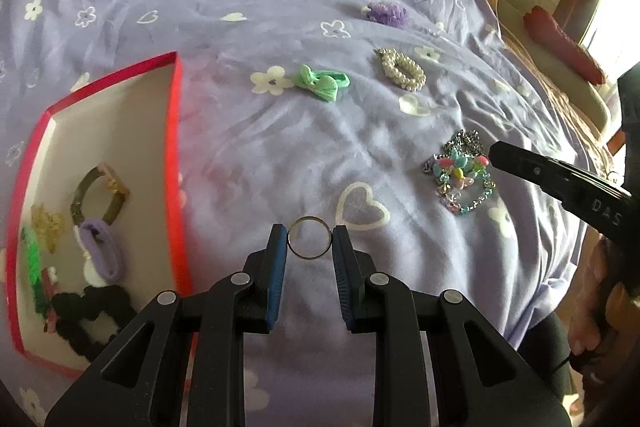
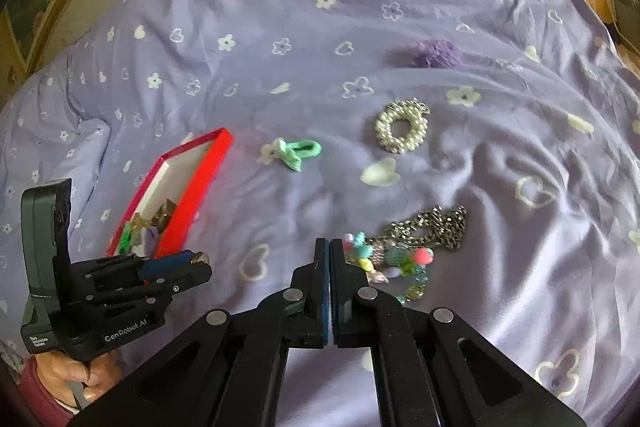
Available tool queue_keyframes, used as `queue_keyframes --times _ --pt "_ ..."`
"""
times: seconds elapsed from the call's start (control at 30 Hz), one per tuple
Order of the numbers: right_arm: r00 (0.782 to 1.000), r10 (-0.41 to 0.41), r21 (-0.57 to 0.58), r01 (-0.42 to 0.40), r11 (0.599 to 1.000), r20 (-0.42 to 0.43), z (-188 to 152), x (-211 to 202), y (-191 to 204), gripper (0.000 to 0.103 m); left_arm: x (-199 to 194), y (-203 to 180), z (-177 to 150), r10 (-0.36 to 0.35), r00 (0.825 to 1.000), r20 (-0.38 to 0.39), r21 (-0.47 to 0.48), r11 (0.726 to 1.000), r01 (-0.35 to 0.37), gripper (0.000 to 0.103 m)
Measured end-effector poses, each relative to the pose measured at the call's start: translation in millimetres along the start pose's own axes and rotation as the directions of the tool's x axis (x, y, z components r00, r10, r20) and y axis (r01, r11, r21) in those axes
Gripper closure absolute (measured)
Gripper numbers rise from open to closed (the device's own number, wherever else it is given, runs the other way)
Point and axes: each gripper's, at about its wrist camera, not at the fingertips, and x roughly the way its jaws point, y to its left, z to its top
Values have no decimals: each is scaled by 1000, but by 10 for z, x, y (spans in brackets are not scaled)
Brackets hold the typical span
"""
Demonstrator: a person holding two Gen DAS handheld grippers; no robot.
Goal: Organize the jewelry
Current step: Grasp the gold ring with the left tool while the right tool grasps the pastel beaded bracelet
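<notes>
Silver-toned metal catches the eye in the left wrist view: a thin ring is pinched between the blue pads of the left gripper, jaws only as far apart as the ring is wide, held above the lilac bedspread just right of the red box. Inside that box lie a brass-coloured bangle, a purple hair tie and a black scrunchie. Farther right of the box sit a green hair tie, a pearl bracelet and a beaded chain bracelet. From the right wrist view, the right gripper has its jaws pressed together on nothing, well right of the red box, its tips just beside the beaded chain bracelet.
</notes>
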Motion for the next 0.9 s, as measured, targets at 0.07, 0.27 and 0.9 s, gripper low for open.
queue_keyframes --times 0.07,0.27,0.9 --pt "1000 6 21 -6 1000 -11 -11 18 -25 96 -47 31 -16 3 1000 5 -8 1000 -3 82" --pt "996 -62 -4 62 998 -66 -95 178 -69 64 -153 120 -83 -2 1000 16 -40 999 3 82" --pt "999 -31 -16 31 999 -12 -77 116 48 98 -398 261 -131 4 998 56 -69 998 0 82"
